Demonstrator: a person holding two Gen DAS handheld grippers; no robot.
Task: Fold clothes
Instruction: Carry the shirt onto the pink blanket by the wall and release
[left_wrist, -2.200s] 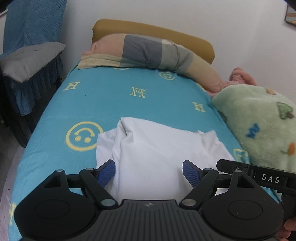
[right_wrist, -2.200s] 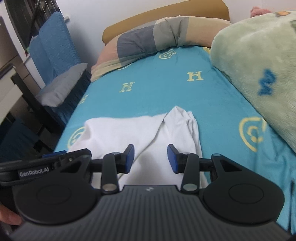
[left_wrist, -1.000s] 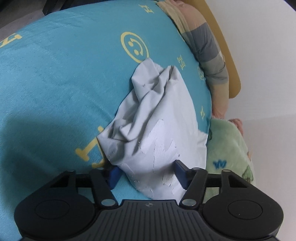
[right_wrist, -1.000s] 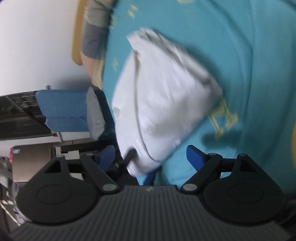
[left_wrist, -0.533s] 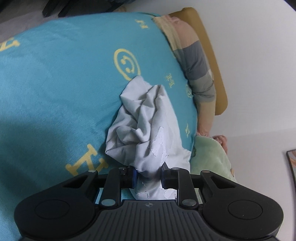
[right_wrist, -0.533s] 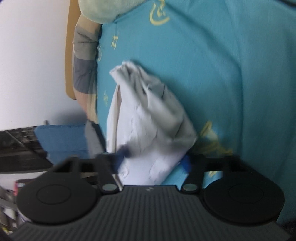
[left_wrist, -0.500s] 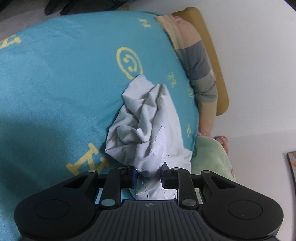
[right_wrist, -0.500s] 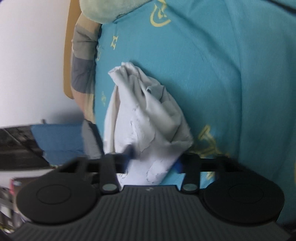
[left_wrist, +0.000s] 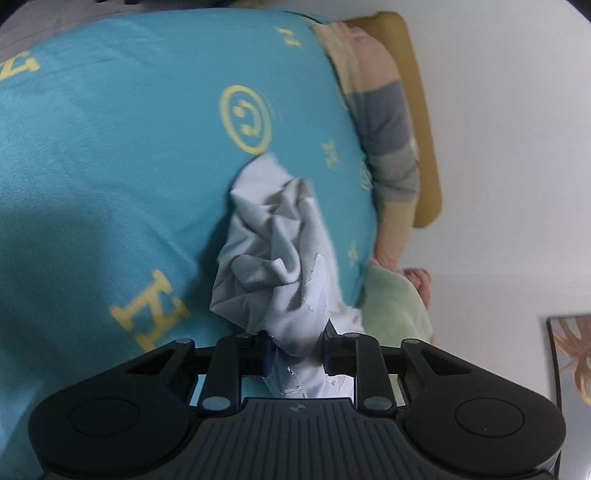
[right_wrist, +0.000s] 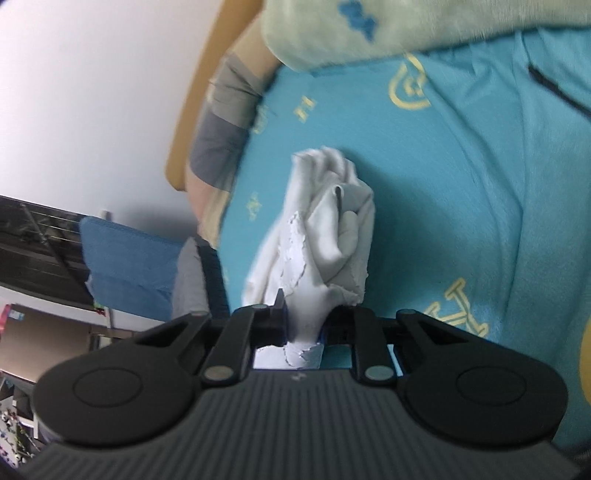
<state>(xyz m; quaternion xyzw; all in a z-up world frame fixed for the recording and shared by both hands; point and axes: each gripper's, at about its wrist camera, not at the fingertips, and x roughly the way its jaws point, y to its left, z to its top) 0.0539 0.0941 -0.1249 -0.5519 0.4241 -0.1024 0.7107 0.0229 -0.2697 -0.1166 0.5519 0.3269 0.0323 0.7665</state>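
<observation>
Yellow "H" letters (left_wrist: 149, 309) and smiley signs (left_wrist: 244, 119) on teal bedsheet (left_wrist: 92, 166); no other readable text

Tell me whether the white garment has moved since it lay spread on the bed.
Yes. The white garment is bunched and lifted off the blue bedsheet, pinched by the left gripper and right gripper, whose jaws just closed.

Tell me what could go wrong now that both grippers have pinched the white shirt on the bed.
The left gripper and right gripper have just closed on bunched edges of the white shirt, so:
1. Lifting may tangle its crumpled layers rather than spread them.
2. A thin pinched edge could slip free.
</observation>
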